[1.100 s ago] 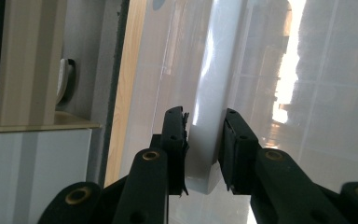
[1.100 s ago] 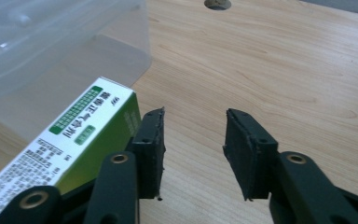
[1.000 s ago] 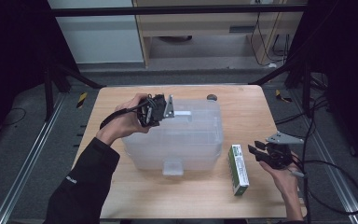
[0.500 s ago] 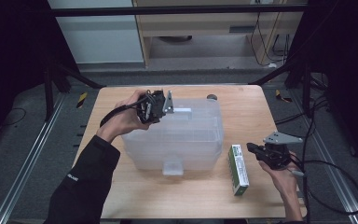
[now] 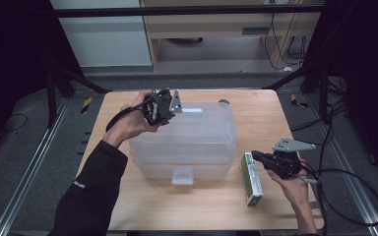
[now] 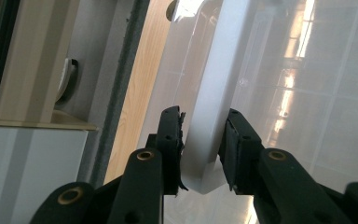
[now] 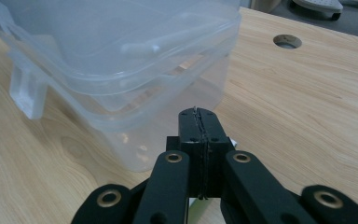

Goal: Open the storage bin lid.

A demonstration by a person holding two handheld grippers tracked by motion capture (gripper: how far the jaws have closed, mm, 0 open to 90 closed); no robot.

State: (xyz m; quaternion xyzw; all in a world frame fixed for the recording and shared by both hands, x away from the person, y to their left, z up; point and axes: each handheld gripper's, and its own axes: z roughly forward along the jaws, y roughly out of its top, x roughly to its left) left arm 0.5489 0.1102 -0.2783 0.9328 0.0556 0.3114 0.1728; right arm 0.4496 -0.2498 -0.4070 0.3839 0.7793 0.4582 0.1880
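A clear plastic storage box (image 5: 187, 142) sits in the middle of the wooden table (image 5: 261, 113), with a lid (image 7: 116, 42) of the same see-through plastic on top and a clip tab (image 5: 182, 175) hanging at the middle of its near side. Through the walls and lid nothing can be made out inside it; the plastic is cloudy and catches window reflections, so small contents cannot be ruled out. The left gripper (image 5: 163, 109) is at the box's far left corner, and in the left gripper view its 2 black jaws straddle a white clip tab (image 6: 204, 140) on the lid's edge; the jaws have just been opening a little, with the tab between them and small gaps showing beside the pads. The right gripper (image 5: 262, 158) is held low just right of the box, its jaws pressed fully together with nothing between them, having just closed. A slim green and white carton (image 5: 251, 178) lies flat on the table just beside the box's near right corner, directly below and left of the right gripper.
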